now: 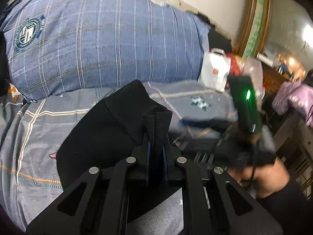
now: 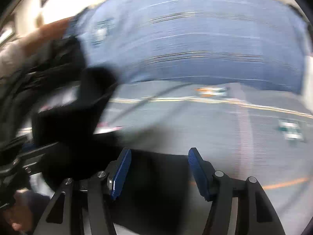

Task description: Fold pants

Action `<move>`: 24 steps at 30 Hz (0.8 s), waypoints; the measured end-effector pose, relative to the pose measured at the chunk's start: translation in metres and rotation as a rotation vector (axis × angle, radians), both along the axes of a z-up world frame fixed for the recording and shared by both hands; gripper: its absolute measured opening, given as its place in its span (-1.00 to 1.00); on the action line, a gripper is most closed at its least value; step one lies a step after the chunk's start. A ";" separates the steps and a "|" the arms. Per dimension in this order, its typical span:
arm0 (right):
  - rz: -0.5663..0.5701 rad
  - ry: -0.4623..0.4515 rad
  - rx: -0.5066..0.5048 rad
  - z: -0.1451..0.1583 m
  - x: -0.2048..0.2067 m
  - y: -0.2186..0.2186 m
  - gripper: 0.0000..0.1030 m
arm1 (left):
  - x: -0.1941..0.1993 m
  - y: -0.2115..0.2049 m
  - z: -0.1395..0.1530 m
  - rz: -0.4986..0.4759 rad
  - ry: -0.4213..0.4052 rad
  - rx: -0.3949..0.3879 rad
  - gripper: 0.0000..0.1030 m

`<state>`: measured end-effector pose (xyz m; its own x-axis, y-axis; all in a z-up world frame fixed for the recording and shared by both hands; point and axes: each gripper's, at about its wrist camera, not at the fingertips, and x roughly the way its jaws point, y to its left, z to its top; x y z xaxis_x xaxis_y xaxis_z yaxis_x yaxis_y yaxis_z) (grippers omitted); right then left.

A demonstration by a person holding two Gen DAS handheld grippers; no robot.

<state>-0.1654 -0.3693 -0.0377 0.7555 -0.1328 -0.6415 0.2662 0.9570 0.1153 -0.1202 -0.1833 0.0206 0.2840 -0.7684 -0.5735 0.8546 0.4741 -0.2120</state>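
Pants (image 1: 93,137) hang leftward from the left gripper (image 1: 156,125), clamped on their edge, while the right gripper (image 2: 159,168) stands apart just above them.

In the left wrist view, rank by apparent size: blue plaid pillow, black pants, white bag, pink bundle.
1. Blue plaid pillow
2. Black pants, though nearest the camera, so possibly inflated
3. White bag and pink bundle: look alike, not ranked

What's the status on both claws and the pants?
Left claw shut on black fabric pants, lifted off the grey plaid bedsheet. Right claw open, nothing pinched. Blue plaid pillow behind, not blocking.
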 end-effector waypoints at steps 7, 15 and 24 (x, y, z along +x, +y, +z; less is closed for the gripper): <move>-0.084 -0.078 0.358 -0.011 -0.032 -0.062 0.15 | -0.031 -0.027 -0.031 0.003 -0.097 0.062 -0.82; 0.037 -0.237 0.833 -0.028 -0.029 -0.081 0.18 | -0.059 -0.039 -0.038 -0.039 -0.261 0.078 -0.82; 0.243 -0.212 0.688 -0.006 -0.006 -0.054 -0.75 | -0.082 -0.035 -0.038 -0.048 -0.460 0.110 -0.82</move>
